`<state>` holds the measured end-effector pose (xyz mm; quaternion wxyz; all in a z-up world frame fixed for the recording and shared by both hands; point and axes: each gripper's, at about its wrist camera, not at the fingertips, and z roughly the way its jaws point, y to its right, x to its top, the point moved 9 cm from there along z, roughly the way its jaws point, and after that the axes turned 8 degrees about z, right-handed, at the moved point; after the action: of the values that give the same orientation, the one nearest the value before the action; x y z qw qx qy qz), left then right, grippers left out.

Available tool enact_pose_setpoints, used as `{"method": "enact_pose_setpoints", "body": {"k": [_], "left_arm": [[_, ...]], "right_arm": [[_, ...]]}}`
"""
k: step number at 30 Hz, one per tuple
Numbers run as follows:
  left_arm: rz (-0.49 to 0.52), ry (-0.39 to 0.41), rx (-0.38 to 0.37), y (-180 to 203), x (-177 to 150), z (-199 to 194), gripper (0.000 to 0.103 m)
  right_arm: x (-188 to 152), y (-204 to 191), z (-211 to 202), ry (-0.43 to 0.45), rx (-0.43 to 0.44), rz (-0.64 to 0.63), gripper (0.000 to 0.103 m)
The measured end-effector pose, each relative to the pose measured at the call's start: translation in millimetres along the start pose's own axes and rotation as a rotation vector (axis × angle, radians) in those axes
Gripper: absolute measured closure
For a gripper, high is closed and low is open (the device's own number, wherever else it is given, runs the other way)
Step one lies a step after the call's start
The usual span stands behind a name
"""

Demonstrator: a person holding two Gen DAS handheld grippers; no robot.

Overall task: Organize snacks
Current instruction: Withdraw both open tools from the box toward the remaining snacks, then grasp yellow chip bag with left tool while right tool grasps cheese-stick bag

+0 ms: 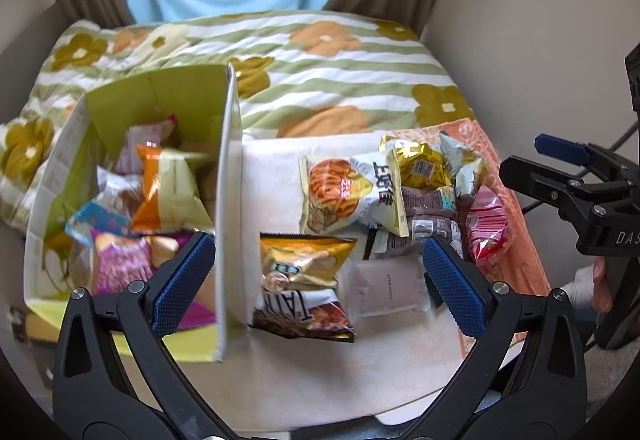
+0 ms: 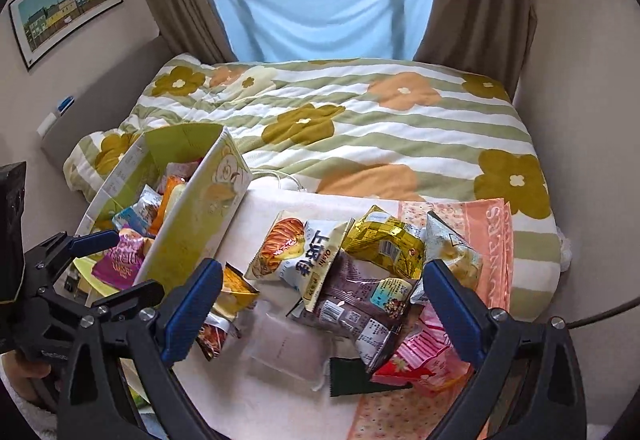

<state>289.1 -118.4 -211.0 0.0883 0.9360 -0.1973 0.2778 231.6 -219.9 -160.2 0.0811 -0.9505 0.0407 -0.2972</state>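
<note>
Both tongs wide open, nothing held. Left tongs (image 1: 320, 272) hang over the box wall, one pad above the box, the other above the loose pile. Right tongs (image 2: 322, 304) hang over the pile itself.

Box (image 1: 230, 176): green card, open top, already partly filled with packets. It sits to the left of both tongs, its near wall running between the left tongs' pads.

Loose snacks lie on a white cloth (image 1: 360, 368), ahead of and under the open jaws:
- Yellow chip bag (image 1: 306, 262) just beside the box wall, overlapping a brown-and-white bag (image 1: 308, 314) below it.
- White-and-yellow bag (image 2: 298, 254), straight ahead between the right tongs' pads, resting on the brown packet.
- Brown packet (image 2: 360, 304), flat, mid-pile.
- Gold foil bag (image 2: 384, 244) further ahead, crumpled.
- Pale bag (image 2: 452, 252) close to the right pad.
- Pink-and-red packet (image 2: 424, 356) under the right pad, on the orange towel (image 2: 492, 240).
- Clear flat sachet (image 2: 286, 348) nearest, low between the pads.

Handling, by my reckoning: all light, air-puffed, soft. Film looks glossy, so likely slippery; contents probably brittle, so squeeze gently. Best purchase is a crimped end seam or a corner, not the puffed belly, which would likely skid out or crush. Overlapping bags may drag a neighbour along. The flat sachet offers little edge; I'd leave it till late.
</note>
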Motion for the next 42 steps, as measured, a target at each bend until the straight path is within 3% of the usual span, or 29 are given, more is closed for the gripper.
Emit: {"method": "enact_pose_setpoints", "body": {"k": [4,11,19,24,35,42], "left_arm": [[-0.029,-0.037,0.051,13,-14,11,0.0],[0.038,-0.143,0.163,30,-34,45,0.001],[0.093,-0.249,0.285,22,-48,93,0.018],[0.09,-0.3,0.367,8,-55,110,0.022],[0.083,-0.36,0.413,-3,-68,134,0.028],[0.175,-0.404,0.465,-1,-70,150,0.029]], "right_arm": [[5,10,18,-0.043,0.044,-0.091,0.003],[15,12,55,-0.096,0.111,-0.177,0.003],[10,9,101,-0.175,0.137,-0.315,0.003],[2,-5,123,-0.236,0.184,-0.432,0.003],[-24,-37,170,-0.362,0.27,-0.716,0.003],[-33,-41,189,-0.398,0.268,-0.823,0.003]]}}
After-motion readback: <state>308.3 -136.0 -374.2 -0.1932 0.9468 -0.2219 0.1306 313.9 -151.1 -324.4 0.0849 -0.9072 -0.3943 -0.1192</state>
